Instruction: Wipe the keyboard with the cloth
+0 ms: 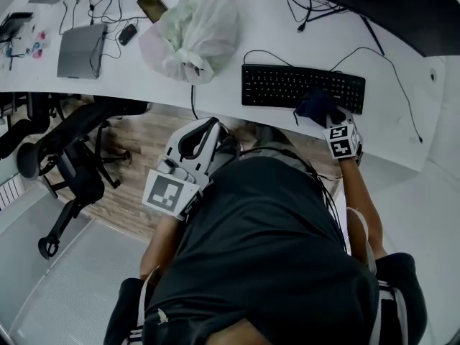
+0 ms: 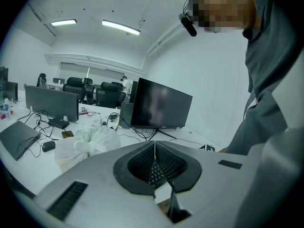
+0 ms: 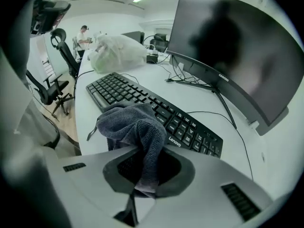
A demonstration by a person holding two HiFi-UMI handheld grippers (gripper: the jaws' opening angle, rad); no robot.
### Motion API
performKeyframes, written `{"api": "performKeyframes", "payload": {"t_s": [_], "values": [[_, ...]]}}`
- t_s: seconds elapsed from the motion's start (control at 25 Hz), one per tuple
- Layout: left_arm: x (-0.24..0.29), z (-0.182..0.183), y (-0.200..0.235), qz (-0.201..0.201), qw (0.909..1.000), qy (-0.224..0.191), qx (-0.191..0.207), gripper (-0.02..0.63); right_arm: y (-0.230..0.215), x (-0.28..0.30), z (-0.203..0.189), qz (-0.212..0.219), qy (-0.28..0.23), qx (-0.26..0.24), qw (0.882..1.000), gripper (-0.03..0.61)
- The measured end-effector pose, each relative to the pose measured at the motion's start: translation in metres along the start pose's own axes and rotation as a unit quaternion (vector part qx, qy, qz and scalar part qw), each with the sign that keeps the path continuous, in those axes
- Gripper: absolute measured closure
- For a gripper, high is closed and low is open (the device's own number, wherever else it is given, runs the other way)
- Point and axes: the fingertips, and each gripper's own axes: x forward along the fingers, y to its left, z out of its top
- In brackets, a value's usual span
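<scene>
A black keyboard [image 1: 287,85] lies on the white desk [image 1: 402,128] in the head view. A dark grey cloth [image 1: 316,105] rests bunched on the keyboard's near right part. My right gripper [image 1: 329,118] points steeply down and is shut on that cloth. In the right gripper view the cloth [image 3: 130,122] hangs bunched from the closed jaws of the right gripper [image 3: 145,151], over the keyboard [image 3: 190,125]. My left gripper [image 1: 205,131] is held by the person's chest at the desk's near edge. In the left gripper view the left gripper [image 2: 155,145] has its tips together and holds nothing.
A tied white plastic bag [image 1: 190,34] sits left of the keyboard. A closed laptop [image 1: 80,50], a phone [image 1: 152,6] and cables lie at the far left. A dark monitor [image 1: 374,6] stands behind the keyboard. A black office chair [image 1: 72,157] stands left of the person.
</scene>
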Motion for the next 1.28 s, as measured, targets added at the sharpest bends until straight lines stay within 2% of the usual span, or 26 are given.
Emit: {"api": "performKeyframes", "payload": {"t_s": [0.24,0.52,0.6,0.72,0.84,0.96,1.12,1.28], "values": [[0.013,0.003,-0.022,-0.033,0.9992,0.007,0.022,0.606,-0.031,0.01,0.031,-0.008,-0.004,-0.042,0.999,0.543],[-0.001,-0.002,-0.015,-0.002,0.9999,0.003,0.017,0.606,0.008,-0.004,-0.002,-0.008,-0.015,0.015,1.0,0.543],[-0.005,-0.003,-0.013,0.003,0.9999,0.002,0.016,0.606,0.011,-0.001,-0.004,-0.002,-0.013,0.013,1.0,0.543],[-0.007,0.0,-0.018,0.002,0.9998,-0.004,0.022,0.606,-0.004,0.004,0.009,-0.006,-0.02,-0.004,1.0,0.543],[-0.005,0.001,-0.026,-0.014,0.9996,-0.003,0.025,0.606,-0.033,0.01,0.038,-0.028,-0.05,-0.015,0.998,0.543],[0.0,0.002,-0.03,-0.024,0.9992,0.001,0.032,0.606,-0.048,0.023,0.045,-0.035,-0.059,-0.01,0.998,0.543],[-0.003,0.007,-0.019,-0.005,0.9995,0.006,0.03,0.606,-0.02,0.006,0.025,-0.023,-0.044,0.017,0.999,0.543],[-0.004,0.007,-0.002,0.005,0.9997,-0.002,0.025,0.606,0.036,-0.009,0.002,0.039,-0.015,0.015,0.999,0.543]]}}
